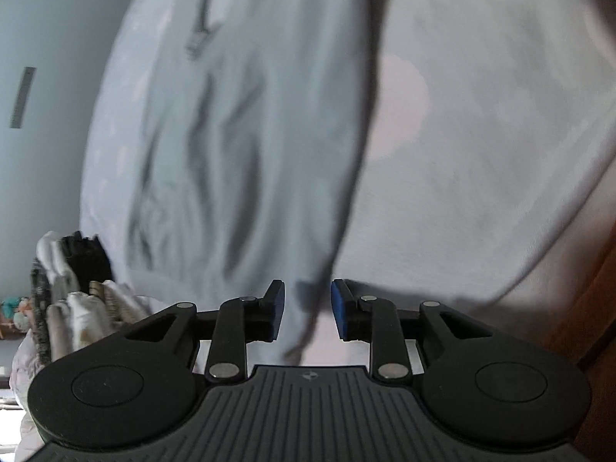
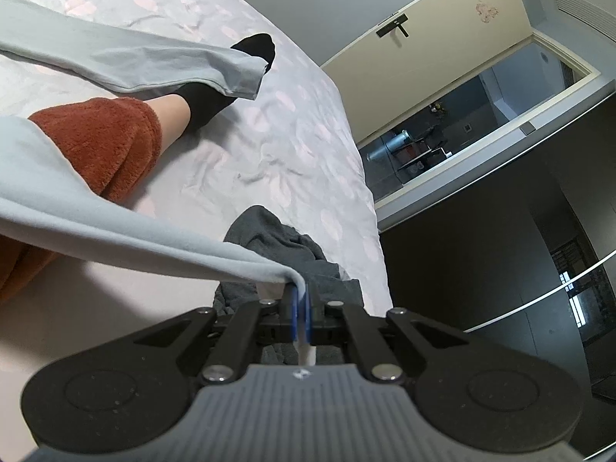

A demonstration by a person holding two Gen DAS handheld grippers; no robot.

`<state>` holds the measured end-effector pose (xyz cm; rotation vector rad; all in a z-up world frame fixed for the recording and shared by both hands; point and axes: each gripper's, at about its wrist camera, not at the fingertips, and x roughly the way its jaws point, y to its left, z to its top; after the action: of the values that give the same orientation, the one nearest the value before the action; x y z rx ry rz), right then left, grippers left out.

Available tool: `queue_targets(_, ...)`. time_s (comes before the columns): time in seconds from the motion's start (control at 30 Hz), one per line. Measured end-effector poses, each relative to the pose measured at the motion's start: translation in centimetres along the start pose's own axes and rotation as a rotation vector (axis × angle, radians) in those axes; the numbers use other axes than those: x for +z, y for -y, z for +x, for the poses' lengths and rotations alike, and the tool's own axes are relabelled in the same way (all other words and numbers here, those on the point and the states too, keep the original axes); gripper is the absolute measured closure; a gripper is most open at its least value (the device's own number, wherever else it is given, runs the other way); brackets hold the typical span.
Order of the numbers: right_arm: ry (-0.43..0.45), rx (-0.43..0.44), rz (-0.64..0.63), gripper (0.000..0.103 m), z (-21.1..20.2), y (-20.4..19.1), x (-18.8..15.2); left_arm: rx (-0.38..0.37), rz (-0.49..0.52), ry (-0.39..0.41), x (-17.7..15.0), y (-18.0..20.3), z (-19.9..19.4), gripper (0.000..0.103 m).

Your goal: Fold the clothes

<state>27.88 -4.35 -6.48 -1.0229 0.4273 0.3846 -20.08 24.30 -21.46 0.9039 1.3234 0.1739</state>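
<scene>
Left wrist view first, far left of our left gripper [image 1: 308, 310]: a heap of mixed clothes [image 1: 73, 296], white, grey, black and striped bits, sits low beside the left finger, w/ a pale blue-grey wall [image 1: 50, 77] above it. Straight ahead of the fingers the pale blue-grey garment [image 1: 231, 134] spreads over the bed sheet [image 1: 481, 134], blurred, creased lengthwise, w/ a drawstring [image 1: 200, 34] showing far ahead. Our left gripper is spread apart, blue pads [image 1: 279, 308] well clear of each other; a fold of the garment's edge lies in the gap between them, but neither pad touches it as far as we can tell. To the right of the fingers there's bare sheet, then a brown wooden edge [image 1: 600, 288] at the far right.

Right wrist view, far left of our right gripper [image 2: 300, 308]: the same garment [image 2: 115, 231] runs taut from the left edge to the fingertips. Behind it lies a leg in rust-red fleece [image 2: 100, 142] w/ a black sock [image 2: 215, 88], and a sleeve or trouser leg of the garment [image 2: 134, 61] is draped over that ankle. Our right gripper is clamped tight on the garment's corner, cloth pinched between the blue pads and poking out below them. Just ahead, partly behind the fingers, a dark grey garment [image 2: 277, 242] is bunched on the pink-spotted sheet [image 2: 300, 134]. To the right: a cream door [image 2: 442, 57] and a dark wardrobe [image 2: 500, 269].
</scene>
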Motion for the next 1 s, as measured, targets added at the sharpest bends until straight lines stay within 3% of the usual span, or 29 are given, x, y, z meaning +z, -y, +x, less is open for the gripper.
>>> queue_targets(0.1, -0.005, -0.006, -0.001, 0.099, 0.0, -0.2, 0.1, 0.059, 0.062, 0.007, -0.1, 1.5, 0.7, 0.076)
queue_targets(0.17, -0.005, -0.011, 0.000, 0.099, 0.2, -0.3, 0.4, 0.081, 0.046, -0.003, 0.0, 1.4, 0.8, 0.097)
queue_targets(0.2, -0.003, -0.015, 0.000, 0.099, 0.2, -0.3, 0.5, 0.092, 0.039, -0.007, 0.1, 1.3, 0.8, 0.099)
queue_targets(0.3, 0.011, -0.025, -0.001, 0.099, 0.1, -0.2, 1.2, 0.121, -0.038, -0.003, 0.2, 0.0, 0.3, 0.100)
queue_targets(0.43, 0.035, -0.044, 0.000, 0.099, -0.1, 0.4, 2.6, 0.134, -0.253, 0.041, -0.5, -4.1, -2.1, 0.100)
queue_targets(0.67, 0.063, -0.075, 0.024, 0.099, 1.0, 1.4, 7.0, 0.161, -0.466, 0.088, -0.5, -12.5, -4.5, 0.100)
queue_targets(0.8, 0.070, -0.084, 0.026, 0.099, 2.6, 1.6, 10.1, 0.176, -0.519, 0.077, 0.4, -15.6, -4.6, 0.100)
queue_targets(1.0, 0.057, -0.074, 0.022, 0.099, 6.8, 1.3, 14.8, 0.150, -0.593, 0.011, 1.4, -20.3, -1.5, 0.100)
